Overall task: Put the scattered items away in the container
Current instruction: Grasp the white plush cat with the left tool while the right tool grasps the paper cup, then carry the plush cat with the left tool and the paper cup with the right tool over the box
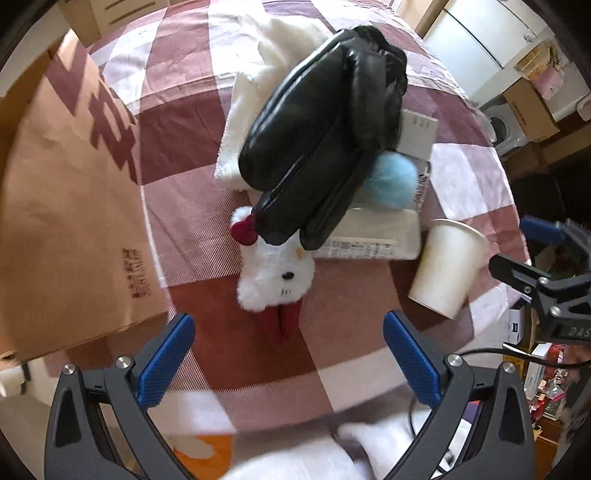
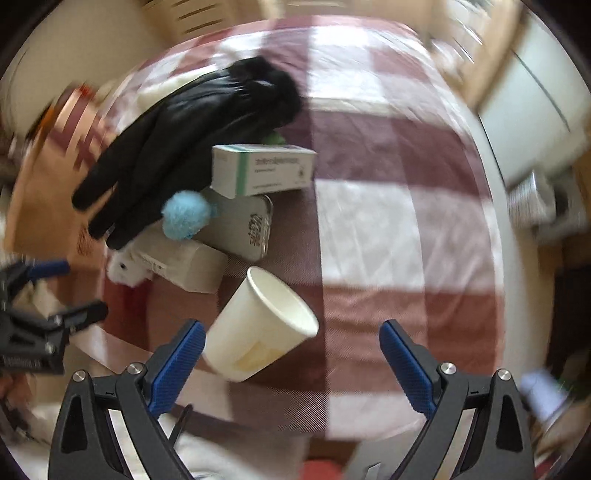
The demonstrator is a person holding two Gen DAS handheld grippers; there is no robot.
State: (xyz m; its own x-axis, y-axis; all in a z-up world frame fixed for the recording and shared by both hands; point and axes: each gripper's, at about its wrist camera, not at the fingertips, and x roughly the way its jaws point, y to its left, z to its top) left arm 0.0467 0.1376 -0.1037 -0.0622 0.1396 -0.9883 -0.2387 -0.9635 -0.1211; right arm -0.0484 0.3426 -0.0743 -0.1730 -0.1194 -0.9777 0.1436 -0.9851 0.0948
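A brown paper bag (image 1: pixel 70 206) stands at the left of the checked cloth. A white plush cat (image 1: pixel 275 275) with a red bow lies in front of my open, empty left gripper (image 1: pixel 288 354). Black leather gloves (image 1: pixel 317 140) lie over a white fluffy item (image 1: pixel 247 122), a blue pompom (image 1: pixel 393 179) and a tissue pack (image 1: pixel 373 236). A paper cup (image 2: pixel 258 325) lies on its side between the fingers of my open, empty right gripper (image 2: pixel 291 362). A green-and-white box (image 2: pixel 262 168) and a metal tin (image 2: pixel 247 229) lie behind it.
The table is round, with its edge (image 2: pixel 495 221) curving at the right. Cardboard boxes (image 1: pixel 532 107) and a white cabinet (image 1: pixel 484 33) stand beyond it. The right gripper's body (image 1: pixel 546 288) shows at the right in the left wrist view.
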